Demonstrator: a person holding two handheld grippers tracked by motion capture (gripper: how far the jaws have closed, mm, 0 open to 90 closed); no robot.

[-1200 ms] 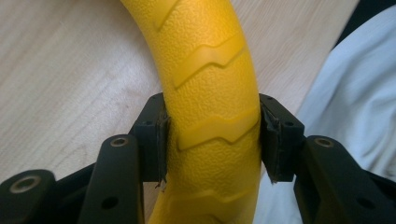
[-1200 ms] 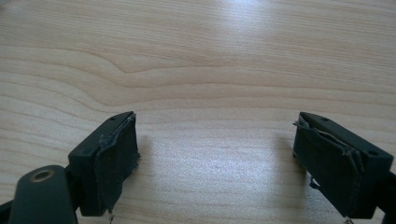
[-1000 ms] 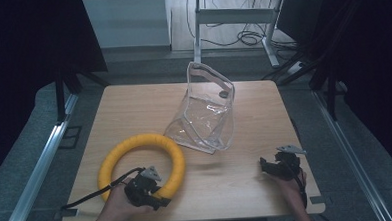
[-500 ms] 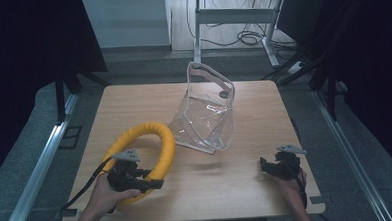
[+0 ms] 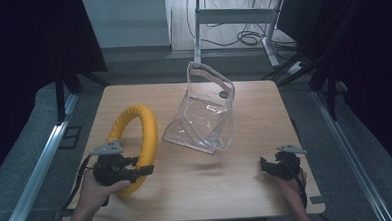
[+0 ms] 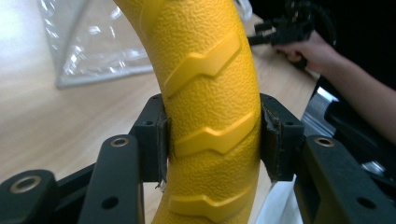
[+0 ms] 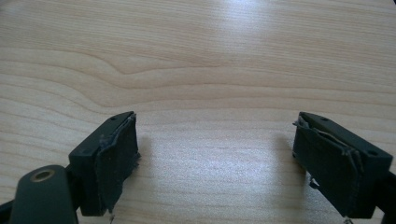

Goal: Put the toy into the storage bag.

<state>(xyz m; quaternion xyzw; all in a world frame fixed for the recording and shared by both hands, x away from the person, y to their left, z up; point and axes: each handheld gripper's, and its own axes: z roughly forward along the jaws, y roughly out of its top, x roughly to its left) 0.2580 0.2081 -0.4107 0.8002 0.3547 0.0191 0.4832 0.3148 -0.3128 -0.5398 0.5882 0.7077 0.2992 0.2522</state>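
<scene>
A yellow textured ring (image 5: 144, 133) stands tilted up on edge at the table's left. My left gripper (image 5: 145, 170) is shut on its near rim. In the left gripper view both pads press the sides of the yellow ring (image 6: 212, 93), which rises between the jaws of the left gripper (image 6: 212, 140). A clear plastic bag (image 5: 206, 115) with a black-trimmed opening stands in the middle of the table, just right of the ring. My right gripper (image 5: 264, 166) rests near the front right corner, open. In the right gripper view the right gripper (image 7: 215, 154) has only bare wood between its pads.
The wooden table (image 5: 212, 185) has bare room between the two hands. Metal rails run along the floor on both sides. A desk frame (image 5: 230, 19) and cables lie beyond the far edge. In the left gripper view the other hand (image 6: 317, 46) shows at upper right.
The left gripper lifted the ring from lying flat to standing on edge and moved left and up with it. The right gripper stayed put.
</scene>
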